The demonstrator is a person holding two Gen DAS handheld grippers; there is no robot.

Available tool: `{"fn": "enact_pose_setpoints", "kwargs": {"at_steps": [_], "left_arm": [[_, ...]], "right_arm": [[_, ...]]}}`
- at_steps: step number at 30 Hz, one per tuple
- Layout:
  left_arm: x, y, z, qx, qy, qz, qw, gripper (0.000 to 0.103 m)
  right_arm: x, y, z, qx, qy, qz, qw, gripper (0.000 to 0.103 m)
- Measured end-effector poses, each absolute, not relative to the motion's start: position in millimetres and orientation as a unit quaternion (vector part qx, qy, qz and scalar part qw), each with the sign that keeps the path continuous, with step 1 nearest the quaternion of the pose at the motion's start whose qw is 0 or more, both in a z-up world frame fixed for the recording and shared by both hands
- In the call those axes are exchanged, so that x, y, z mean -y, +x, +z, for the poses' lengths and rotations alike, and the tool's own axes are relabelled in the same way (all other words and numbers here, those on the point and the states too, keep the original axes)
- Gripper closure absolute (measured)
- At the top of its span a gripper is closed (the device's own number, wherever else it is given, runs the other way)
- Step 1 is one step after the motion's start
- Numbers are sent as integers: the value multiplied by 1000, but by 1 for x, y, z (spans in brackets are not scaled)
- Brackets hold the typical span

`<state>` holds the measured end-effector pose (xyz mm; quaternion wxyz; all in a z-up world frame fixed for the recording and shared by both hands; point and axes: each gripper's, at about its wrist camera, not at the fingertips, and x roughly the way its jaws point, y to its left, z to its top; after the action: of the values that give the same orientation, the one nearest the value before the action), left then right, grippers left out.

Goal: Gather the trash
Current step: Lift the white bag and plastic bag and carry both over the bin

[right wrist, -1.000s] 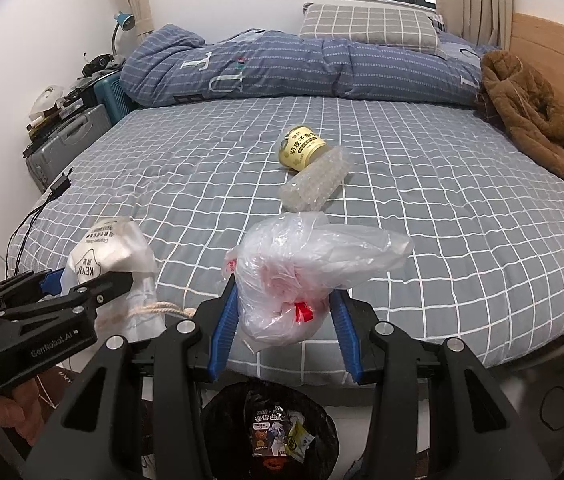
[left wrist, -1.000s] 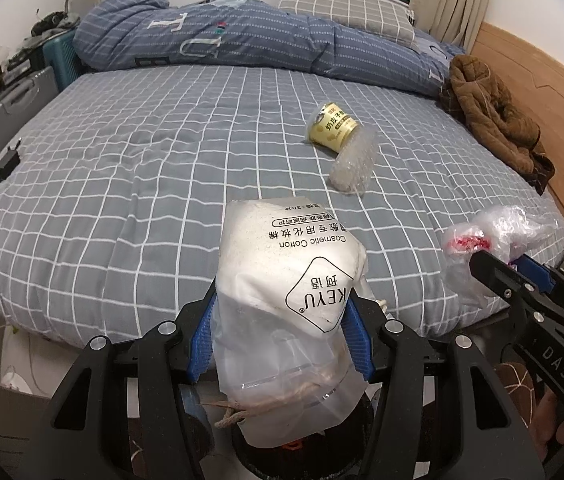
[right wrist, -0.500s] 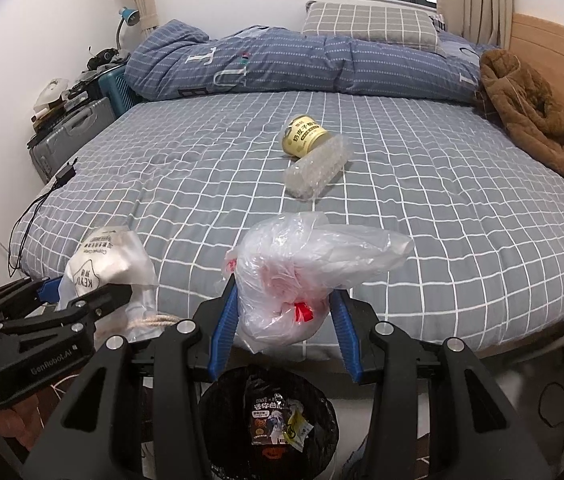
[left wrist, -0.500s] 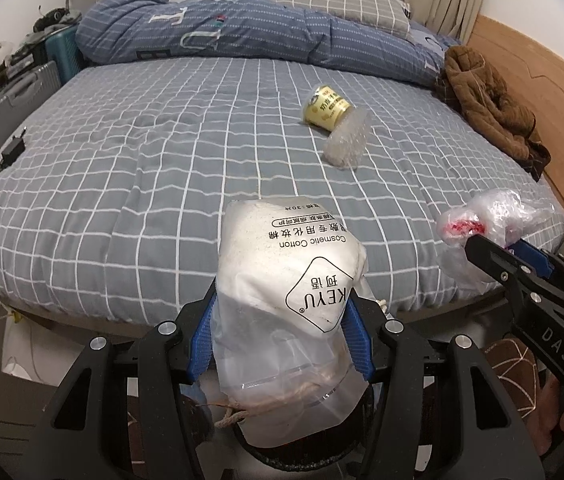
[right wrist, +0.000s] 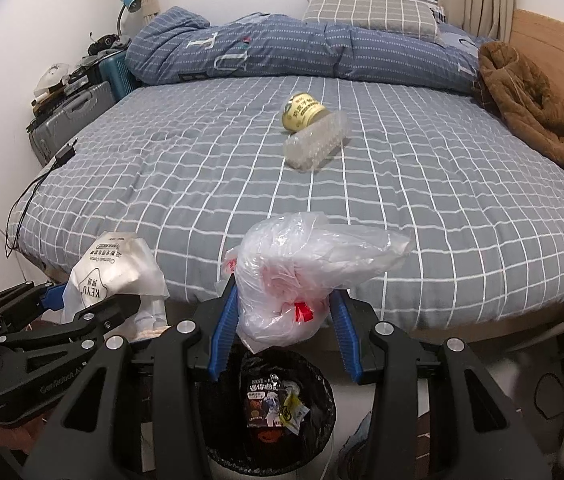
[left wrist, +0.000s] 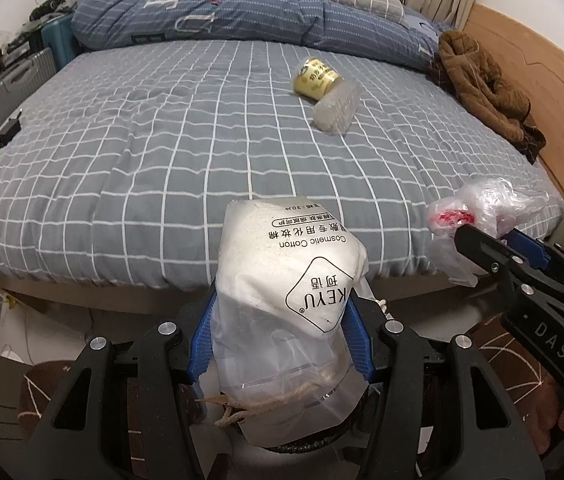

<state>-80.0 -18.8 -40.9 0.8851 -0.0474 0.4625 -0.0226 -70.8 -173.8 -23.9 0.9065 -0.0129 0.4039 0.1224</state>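
My left gripper [left wrist: 280, 336] is shut on a white cosmetic cotton bag [left wrist: 289, 280] with a drawstring, held past the foot of the bed; the same bag [right wrist: 112, 268] shows at the left of the right wrist view. My right gripper [right wrist: 283, 328] is shut on a crumpled clear plastic bag [right wrist: 305, 272] with red print, right above a bin with a black liner [right wrist: 278, 404] that holds some wrappers. In the left wrist view that plastic bag [left wrist: 485, 212] appears at the right. A yellow can [right wrist: 301, 112] and a clear plastic bottle [right wrist: 317, 140] lie on the bed.
The bed [right wrist: 202, 168] has a grey checked sheet, a folded blue duvet [right wrist: 266, 52] and a pillow at its head. A brown jacket [right wrist: 529, 108] lies by the wooden headboard at the right. Suitcases [right wrist: 70, 120] and clutter stand at the left. A charger cable [right wrist: 38, 184] hangs off the bed's left edge.
Both grippers have drawn back from the bed and sunk a little, each keeping its bag. The bin now lies more fully under the right gripper.
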Motion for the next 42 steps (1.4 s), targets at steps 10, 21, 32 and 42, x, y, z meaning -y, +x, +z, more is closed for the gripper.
{"fn": "enact_pose_setpoints", "kwargs": {"at_steps": [10,21,32,42], "left_arm": [[13,-95,-66,-482,-58,-18,874,49],[8,-102,-95,-502,-65,-13,862,49],[3,-100,-134,-528,-65,-8,847,49],[-10,-99,-163,-546,-67,5,835,50]], "right_arm": [[168,-81,-51,-430,-16,123,894,61],[168,-84,-75,-450,-14,120,885,61],[166,-81,-114,-481,-10,118,869,61],[162,-74,-149,-512,-17,120,850,61]]}}
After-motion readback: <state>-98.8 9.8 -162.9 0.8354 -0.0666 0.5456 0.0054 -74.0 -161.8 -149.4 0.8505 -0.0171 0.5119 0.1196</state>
